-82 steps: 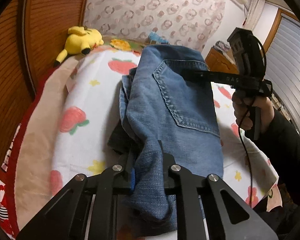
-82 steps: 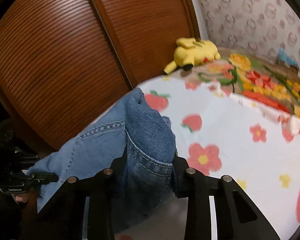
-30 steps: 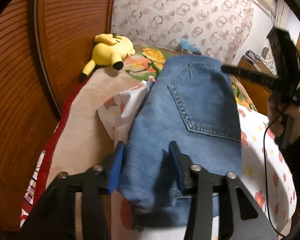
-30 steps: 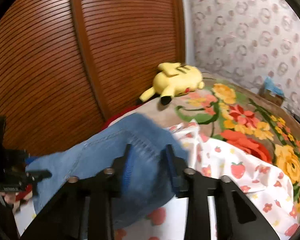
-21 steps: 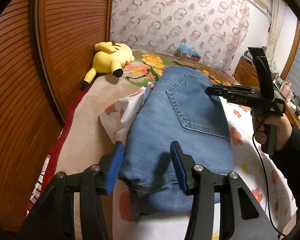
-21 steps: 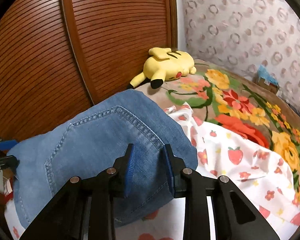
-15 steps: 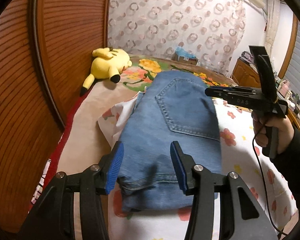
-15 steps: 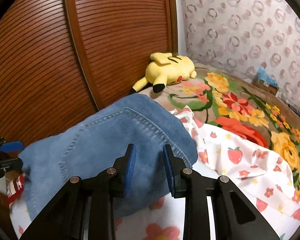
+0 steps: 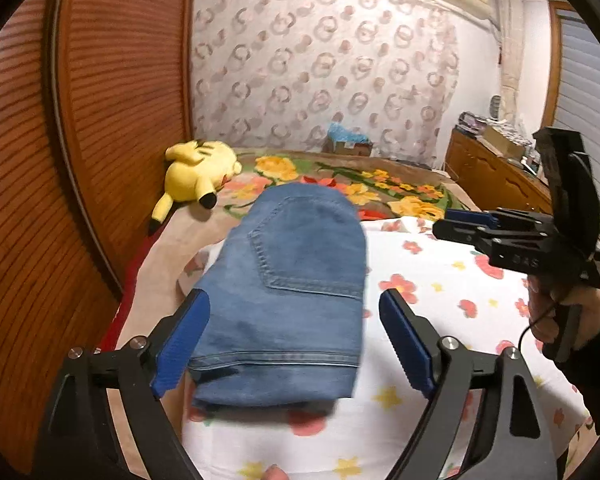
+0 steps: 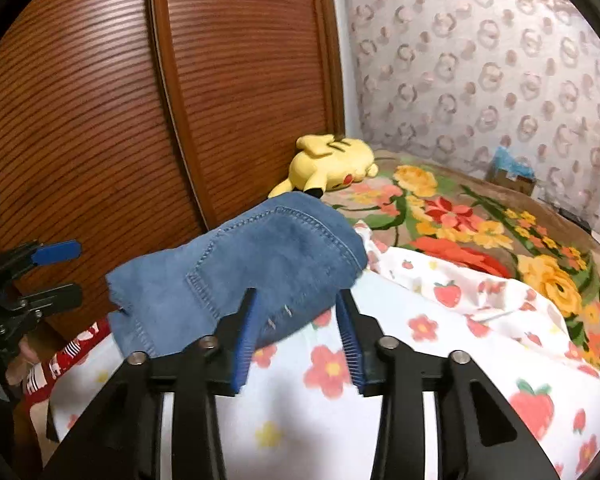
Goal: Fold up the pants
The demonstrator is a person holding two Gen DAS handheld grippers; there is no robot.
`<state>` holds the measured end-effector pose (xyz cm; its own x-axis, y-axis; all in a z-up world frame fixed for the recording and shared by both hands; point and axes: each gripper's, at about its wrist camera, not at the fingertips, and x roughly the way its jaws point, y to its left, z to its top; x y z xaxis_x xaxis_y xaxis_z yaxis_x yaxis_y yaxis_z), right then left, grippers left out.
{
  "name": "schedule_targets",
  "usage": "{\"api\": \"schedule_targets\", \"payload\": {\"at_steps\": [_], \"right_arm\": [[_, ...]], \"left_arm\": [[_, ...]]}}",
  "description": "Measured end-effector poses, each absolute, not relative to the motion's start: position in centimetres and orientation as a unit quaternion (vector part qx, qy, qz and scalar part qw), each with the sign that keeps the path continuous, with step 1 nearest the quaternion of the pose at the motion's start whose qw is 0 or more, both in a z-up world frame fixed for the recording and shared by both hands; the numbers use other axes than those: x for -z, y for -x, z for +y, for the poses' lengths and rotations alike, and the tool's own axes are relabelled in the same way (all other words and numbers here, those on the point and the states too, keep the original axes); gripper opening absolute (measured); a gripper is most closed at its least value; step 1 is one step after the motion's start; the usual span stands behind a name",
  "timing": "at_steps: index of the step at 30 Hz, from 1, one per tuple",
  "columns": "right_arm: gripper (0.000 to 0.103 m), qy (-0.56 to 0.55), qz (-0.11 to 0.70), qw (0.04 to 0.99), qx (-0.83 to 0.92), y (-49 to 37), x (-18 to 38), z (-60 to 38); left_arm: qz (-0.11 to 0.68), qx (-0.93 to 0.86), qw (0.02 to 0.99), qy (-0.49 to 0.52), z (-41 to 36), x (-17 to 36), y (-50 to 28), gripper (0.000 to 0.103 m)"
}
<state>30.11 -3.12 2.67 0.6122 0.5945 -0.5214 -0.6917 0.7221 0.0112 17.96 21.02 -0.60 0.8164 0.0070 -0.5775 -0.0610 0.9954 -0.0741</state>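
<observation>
The folded blue jeans (image 9: 296,292) lie as a compact stack on the white flowered sheet (image 9: 440,280), back pocket up. My left gripper (image 9: 296,344) is open wide, its blue pads on either side of the stack's near end, holding nothing. My right gripper (image 10: 296,336) is open, just in front of the jeans (image 10: 240,272), and holds nothing. It also shows in the left wrist view (image 9: 464,224), to the right of the jeans. The left gripper shows at the left edge of the right wrist view (image 10: 56,270).
A yellow plush toy (image 9: 198,174) lies at the bed's far left by the slatted wooden doors (image 9: 112,120). A flowered blanket (image 10: 480,224) covers the far part of the bed. A wooden dresser (image 9: 496,176) stands at the right.
Both grippers let go of the jeans and pulled back. The left jaws opened wide. The jeans now rest folded on the sheet.
</observation>
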Motion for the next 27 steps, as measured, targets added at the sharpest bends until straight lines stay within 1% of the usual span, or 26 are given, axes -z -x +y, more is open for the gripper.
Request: {"api": "schedule_targets", "payload": {"at_steps": [3,5,7,18,24,27], "right_arm": [[0.046,0.088,0.24,0.901,-0.35,-27.4,-3.4,-5.2],[0.056,0.085,0.228,0.908,-0.341,-25.4,-3.8,-6.8],[0.059,0.079,0.217,0.914,-0.333,-23.4,-4.1,-8.2],[0.061,0.059,0.182,0.949,-0.251,-13.7,-5.1,-15.2],[0.061,0.046,0.16,0.963,-0.21,-8.3,-5.9,-17.3],[0.061,0.042,0.153,0.969,-0.191,-6.5,-6.0,-16.6]], "left_arm": [[0.289,-0.012,0.957,0.036,19.4,-0.2,-17.1,0.087],[0.282,-0.001,0.959,0.034,18.3,-0.6,-16.5,0.087],[0.275,0.002,0.961,0.029,17.2,-1.0,-15.9,0.087],[0.249,0.03,0.968,0.013,10.7,-2.1,-12.9,0.087],[0.235,0.05,0.971,-0.003,7.1,-2.7,-10.7,0.087],[0.233,0.059,0.971,-0.002,5.9,-3.0,-9.8,0.087]]}}
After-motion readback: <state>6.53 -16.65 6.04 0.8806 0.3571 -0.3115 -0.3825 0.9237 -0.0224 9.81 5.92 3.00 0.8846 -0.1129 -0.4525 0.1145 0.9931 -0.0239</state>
